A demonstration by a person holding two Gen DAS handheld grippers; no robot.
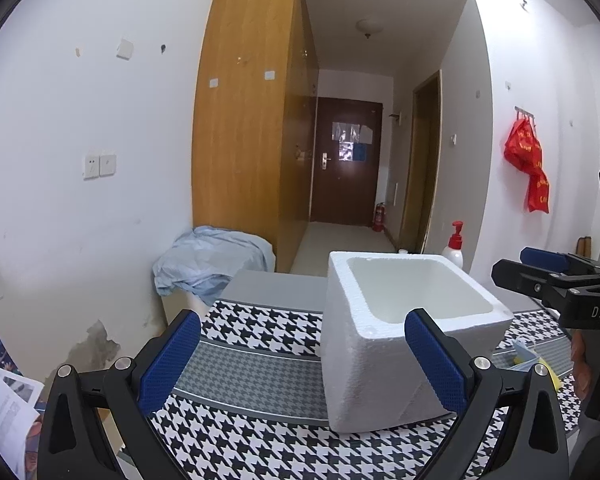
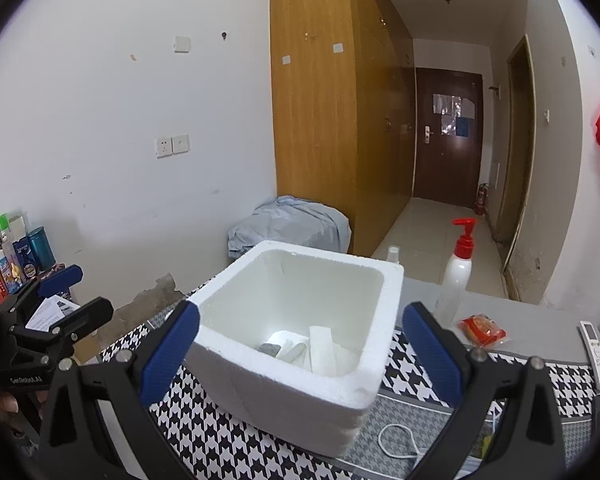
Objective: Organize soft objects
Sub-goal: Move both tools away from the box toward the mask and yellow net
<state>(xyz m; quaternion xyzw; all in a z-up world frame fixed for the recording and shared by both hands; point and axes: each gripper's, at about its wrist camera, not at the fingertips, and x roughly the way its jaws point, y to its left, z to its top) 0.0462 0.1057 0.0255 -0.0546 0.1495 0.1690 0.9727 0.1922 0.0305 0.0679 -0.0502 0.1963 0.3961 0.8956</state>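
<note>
Your grainy white foam box [image 2: 300, 344] sits open-topped on the houndstooth-patterned desk [image 2: 204, 432], holding pale folded pieces [image 2: 322, 346] and something grey, perhaps cloth. Your right hand-held gripper [image 2: 300, 356] hovers level before it, blue pads spread wide, grasping nothing. The left hand-held gripper [image 1: 302, 360] likewise hangs released beside the box.
</note>
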